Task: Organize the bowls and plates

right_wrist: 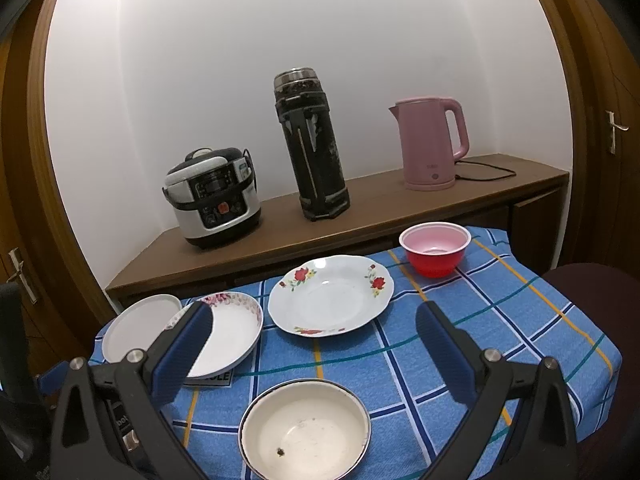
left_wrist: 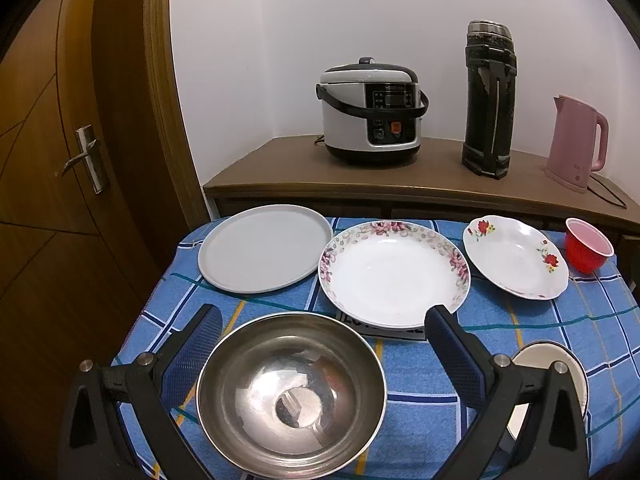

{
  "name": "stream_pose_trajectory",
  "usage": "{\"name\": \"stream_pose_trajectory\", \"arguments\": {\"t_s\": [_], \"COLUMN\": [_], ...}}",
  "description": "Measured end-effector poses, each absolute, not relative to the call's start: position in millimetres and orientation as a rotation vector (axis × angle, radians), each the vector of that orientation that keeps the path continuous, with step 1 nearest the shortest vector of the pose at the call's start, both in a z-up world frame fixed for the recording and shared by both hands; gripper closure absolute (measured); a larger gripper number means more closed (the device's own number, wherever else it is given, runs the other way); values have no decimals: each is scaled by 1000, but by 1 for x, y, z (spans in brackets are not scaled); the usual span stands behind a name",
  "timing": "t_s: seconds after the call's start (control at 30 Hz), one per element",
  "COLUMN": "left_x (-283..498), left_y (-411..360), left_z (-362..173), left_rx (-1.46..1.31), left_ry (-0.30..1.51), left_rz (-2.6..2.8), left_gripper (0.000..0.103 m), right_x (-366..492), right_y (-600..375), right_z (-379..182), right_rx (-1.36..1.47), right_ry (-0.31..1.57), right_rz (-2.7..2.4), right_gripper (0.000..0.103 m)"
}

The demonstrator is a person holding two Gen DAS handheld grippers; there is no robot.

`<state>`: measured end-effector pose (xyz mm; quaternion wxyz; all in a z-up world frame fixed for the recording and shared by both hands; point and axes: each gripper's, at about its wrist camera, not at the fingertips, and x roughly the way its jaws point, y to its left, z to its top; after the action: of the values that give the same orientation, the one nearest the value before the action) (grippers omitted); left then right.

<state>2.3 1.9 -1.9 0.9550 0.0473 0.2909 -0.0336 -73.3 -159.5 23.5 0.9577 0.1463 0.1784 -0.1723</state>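
Left claw [left_wrist: 320, 332] and right claw [right_wrist: 314, 324] hang spread wide (gripping nothing).

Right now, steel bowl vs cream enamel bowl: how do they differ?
The steel bowl is shiny bare metal; the cream enamel bowl is matte off-white with a dark rim. The steel bowl's inside looks clean, while the enamel bowl has a dark speck near its bottom. Both sit upright and empty on the blue checked cloth, each below an open claw.

Rice cooker [left_wrist: 371, 114], black flask [left_wrist: 489, 100], pink kettle [left_wrist: 576, 144]
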Motion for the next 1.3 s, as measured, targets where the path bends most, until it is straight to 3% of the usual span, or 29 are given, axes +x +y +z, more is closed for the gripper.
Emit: {"name": "stream_pose_trajectory", "arguments": {"t_s": [1.3], "left_x": [10], "left_y": [5], "left_z": [-9], "left_rx": [90], "left_ry": [615], "left_rz": [-59], "left_gripper": [1], "right_x": [-62], "right_y": [-146], "right_z": [17], "right_rx": [273], "right_ry": [390], "right_rz": [-326], "right_gripper": [0]}}
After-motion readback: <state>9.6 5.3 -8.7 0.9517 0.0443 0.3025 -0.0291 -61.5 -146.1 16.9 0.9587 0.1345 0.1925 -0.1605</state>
